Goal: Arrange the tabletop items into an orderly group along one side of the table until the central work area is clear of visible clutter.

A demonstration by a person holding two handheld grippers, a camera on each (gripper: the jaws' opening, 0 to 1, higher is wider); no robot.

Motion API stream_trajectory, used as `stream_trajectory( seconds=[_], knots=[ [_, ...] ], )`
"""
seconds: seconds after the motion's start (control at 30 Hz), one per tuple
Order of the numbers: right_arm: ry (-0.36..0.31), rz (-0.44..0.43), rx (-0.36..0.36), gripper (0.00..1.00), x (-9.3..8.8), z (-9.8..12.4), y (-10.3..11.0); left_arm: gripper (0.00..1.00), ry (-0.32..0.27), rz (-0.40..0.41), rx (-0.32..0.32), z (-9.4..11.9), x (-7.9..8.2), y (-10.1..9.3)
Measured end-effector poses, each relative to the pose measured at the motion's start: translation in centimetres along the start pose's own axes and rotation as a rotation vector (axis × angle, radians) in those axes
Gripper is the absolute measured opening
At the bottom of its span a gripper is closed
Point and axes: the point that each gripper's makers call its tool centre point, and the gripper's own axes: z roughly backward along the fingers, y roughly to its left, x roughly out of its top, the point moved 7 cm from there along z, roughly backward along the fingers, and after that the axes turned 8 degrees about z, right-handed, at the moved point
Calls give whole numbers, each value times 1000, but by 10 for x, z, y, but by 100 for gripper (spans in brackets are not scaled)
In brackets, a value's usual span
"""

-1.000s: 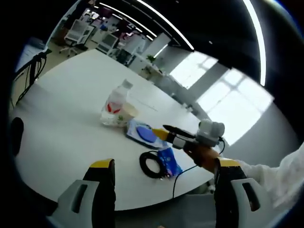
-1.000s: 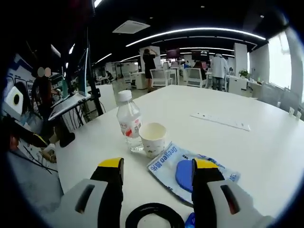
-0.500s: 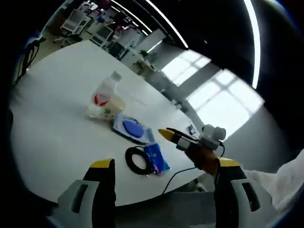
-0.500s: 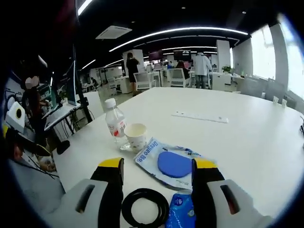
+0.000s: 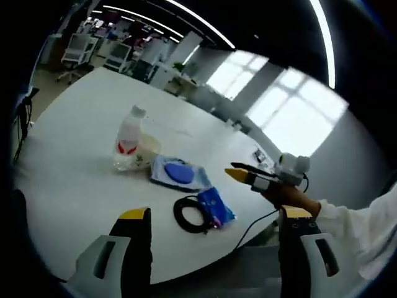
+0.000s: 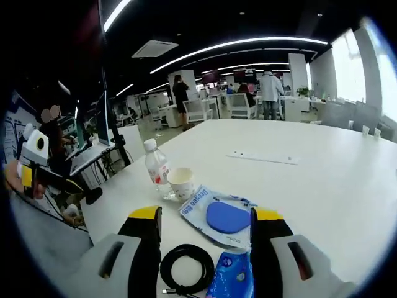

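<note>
A clear water bottle (image 6: 156, 169) with a white cap and red label stands upright on the white table (image 6: 322, 186), touching a paper cup (image 6: 181, 184). Just beside them lies a flat packet with a blue disc (image 6: 224, 216), then a coiled black cable (image 6: 186, 268) next to a small blue pouch (image 6: 229, 276).

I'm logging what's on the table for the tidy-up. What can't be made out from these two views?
- Small blue packet: right gripper view, lower part cut off by the edge, print too small to read.
- Bottle label: left gripper view, too small and blurred to read.
- Paper cup contents: right gripper view, inside hidden by its rim.
- Coiled black cable connector: too small to identify.
</note>
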Motion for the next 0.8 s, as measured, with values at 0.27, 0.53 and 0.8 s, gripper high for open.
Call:
stream_trajectory(
  seconds=[0.27,0.53,0.8],
  knots=[
    [11,-10,6,54,-6,19,-18,78,60,-150,64,-52,23,7],
    [31,-14,-26,54,-13,33,-48,77,113,-199,109,-89,15,23],
    [46,-28,-32,54,-23,33,-64,76,110,-182,138,-108,13,33]
  ],
)
